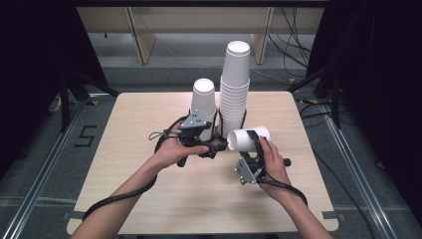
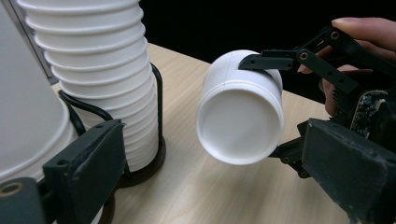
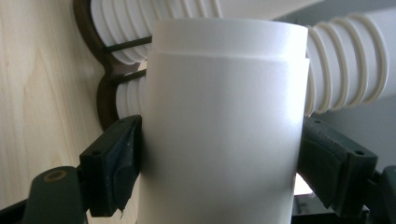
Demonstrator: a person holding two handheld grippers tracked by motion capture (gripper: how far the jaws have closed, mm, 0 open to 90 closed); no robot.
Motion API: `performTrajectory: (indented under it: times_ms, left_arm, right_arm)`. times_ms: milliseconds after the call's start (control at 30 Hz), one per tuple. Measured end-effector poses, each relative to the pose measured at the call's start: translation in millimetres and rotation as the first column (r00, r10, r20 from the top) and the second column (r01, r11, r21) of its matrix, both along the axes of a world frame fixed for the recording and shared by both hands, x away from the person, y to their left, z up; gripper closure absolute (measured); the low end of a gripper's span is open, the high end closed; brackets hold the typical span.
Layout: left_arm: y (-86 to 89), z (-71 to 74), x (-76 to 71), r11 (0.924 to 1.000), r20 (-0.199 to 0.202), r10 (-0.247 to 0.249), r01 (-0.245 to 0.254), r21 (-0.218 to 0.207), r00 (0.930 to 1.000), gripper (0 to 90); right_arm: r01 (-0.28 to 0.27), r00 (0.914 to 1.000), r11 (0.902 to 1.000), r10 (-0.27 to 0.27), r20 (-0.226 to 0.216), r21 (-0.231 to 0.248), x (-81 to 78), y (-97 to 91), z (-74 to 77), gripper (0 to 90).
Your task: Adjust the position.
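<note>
My right gripper point(image 1: 256, 140) is shut on a white paper cup point(image 1: 247, 139), which lies on its side above the table with its mouth toward my left gripper. In the right gripper view the two pads press the cup's point(image 3: 219, 140) sides. My left gripper point(image 1: 217, 148) is open, level with the cup's mouth point(image 2: 240, 126). Its jaws stand wide apart with nothing pressed between them. Its left jaw is close to the short cup stack point(image 2: 23, 116).
A tall stack of white cups point(image 1: 235, 89) and a short stack point(image 1: 204, 107) stand in dark wire holders point(image 2: 154, 116) at the table's far middle. The wooden table point(image 1: 149, 189) has free room toward the person. Cables trail off to the left.
</note>
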State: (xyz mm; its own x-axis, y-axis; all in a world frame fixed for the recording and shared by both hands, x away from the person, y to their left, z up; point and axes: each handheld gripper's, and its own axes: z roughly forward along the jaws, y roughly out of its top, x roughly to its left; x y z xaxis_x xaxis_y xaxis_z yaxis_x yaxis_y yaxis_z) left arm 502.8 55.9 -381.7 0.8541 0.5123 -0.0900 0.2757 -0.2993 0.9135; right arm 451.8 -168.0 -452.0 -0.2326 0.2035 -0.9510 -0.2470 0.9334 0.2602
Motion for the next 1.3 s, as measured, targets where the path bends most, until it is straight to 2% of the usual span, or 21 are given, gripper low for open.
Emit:
performTrajectory:
  times_ms: [67,100,133,167,233,300,367,500,533,733,767,800,867,900,1100,1133,1167,1200,1233,1267,1300]
  left_arm:
    - [-3.0,-1.3,0.0,0.9999,-0.009,-0.011,0.011,0.01,0.9999,6.0]
    - [-4.6,-1.6,-0.2,0.9997,-0.011,-0.018,0.019,0.016,0.9998,6.1]
    - [-7.5,-2.8,0.0,0.9994,-0.013,-0.029,0.029,0.019,0.9995,6.2]
    - [-7.5,-2.8,0.0,0.9994,-0.013,-0.029,0.029,0.019,0.9995,6.4]
    - [-9.8,-3.2,0.3,0.9987,-0.018,-0.041,0.041,0.03,0.999,8.0]
    - [-12.0,-3.8,0.9,0.9979,-0.023,-0.05,0.051,0.04,0.9985,9.4]
    - [-14.7,-5.1,2.0,0.997,-0.028,-0.061,0.062,0.047,0.9978,9.9]
    - [-20.2,-6.1,3.7,0.9954,-0.03,-0.075,0.076,0.058,0.9967,9.8]
    - [-21.3,-6.1,3.6,0.9953,-0.036,-0.073,0.075,0.062,0.9967,9.6]
    - [-29.3,-9.4,4.6,0.9891,-0.042,-0.1,0.104,0.104,0.9941,8.3]
    - [-30.6,-10.0,4.8,0.9883,-0.043,-0.1,0.105,0.111,0.994,8.2]
    - [-31.9,-10.8,5.5,0.9875,-0.047,-0.107,0.111,0.111,0.9932,8.1]
    - [-34.6,-11.7,5.7,0.9858,-0.054,-0.107,0.113,0.124,0.9929,8.3]
    - [-35.8,-12.5,6.1,0.9858,-0.059,-0.113,0.12,0.118,0.9918,8.5]
    - [-42.3,-13.8,6.4,0.9817,-0.065,-0.108,0.117,0.15,0.992,8.5]
    - [-42.7,-13.9,7.1,0.98,-0.064,-0.113,0.122,0.157,0.9915,8.4]
    - [-43.9,-14.5,7.0,0.9803,-0.064,-0.109,0.118,0.159,0.992,8.2]
    - [-44.5,-14.6,7.5,0.9786,-0.066,-0.112,0.122,0.165,0.9915,8.2]
    - [-45.3,-15.2,7.8,0.978,-0.068,-0.115,0.125,0.167,0.9911,8.1]
    - [-46.4,-15.7,8.0,0.9768,-0.07,-0.117,0.127,0.172,0.9907,8.1]
    - [-47.0,-16.1,8.0,0.9761,-0.071,-0.117,0.128,0.176,0.9906,8.1]
  right_arm:
    - [-0.038,0.998,0.9923,0.043,0.046,-0.118,-1.1,2.1,-1.5,19.9]
    - [-0.038,0.998,0.9923,0.043,0.046,-0.118,-1.1,2.1,-1.5,19.9]
    - [-0.051,0.9953,0.9728,0.068,0.068,-0.226,-1.8,2.6,-1.4,19.9]
    - [-0.051,0.9953,0.9728,0.068,0.068,-0.226,-1.8,2.6,-1.4,19.9]
    - [-0.069,0.9929,0.9589,0.093,0.074,-0.275,-3.5,4.9,-4.8,19.9]
    - [-0.066,0.9925,0.9548,0.093,0.08,-0.29,-4.1,5.2,-5.0,19.9]
    - [-0.058,0.9907,0.9335,0.097,0.095,-0.354,-5.3,5.6,-4.2,19.9]
    - [-0.064,0.9881,0.9182,0.113,0.104,-0.391,-6.3,6.5,-5.1,19.9]
    - [-0.071,0.9873,0.9216,0.119,0.104,-0.381,-6.3,7.0,-7.3,19.9]
    - [-0.087,0.9824,0.9105,0.146,0.117,-0.404,-7.1,8.8,-12.5,19.9]
    - [-0.045,0.9922,0.9354,0.083,0.093,-0.351,-10.9,6.7,-18.1,19.9]
    - [-0.088,0.9824,0.9146,0.145,0.118,-0.395,-7.4,8.9,-15.0,19.9]
    - [-0.078,0.9821,0.9223,0.136,0.13,-0.378,-8.1,9.0,-16.3,19.9]
    - [-0.094,0.9799,0.9093,0.156,0.124,-0.405,-7.3,9.4,-16.0,19.9]
    - [-0.078,0.9797,0.9043,0.148,0.135,-0.42,-8.3,9.5,-14.7,19.9]
    - [-0.093,0.9769,0.9061,0.163,0.138,-0.413,-7.2,9.2,-15.3,19.9]
    - [-0.044,0.9887,0.9241,0.095,0.116,-0.38,-11.1,7.6,-18.5,19.9]
    - [-0.044,0.9887,0.9241,0.095,0.116,-0.38,-11.1,7.6,-18.5,19.9]
    - [-0.053,0.9874,0.919,0.106,0.117,-0.391,-10.5,8.1,-17.5,19.9]
    - [-0.091,0.9754,0.8961,0.168,0.142,-0.434,-7.7,10.8,-12.9,19.9]
    - [-0.091,0.9754,0.8961,0.168,0.142,-0.434,-7.7,10.8,-12.9,19.9]
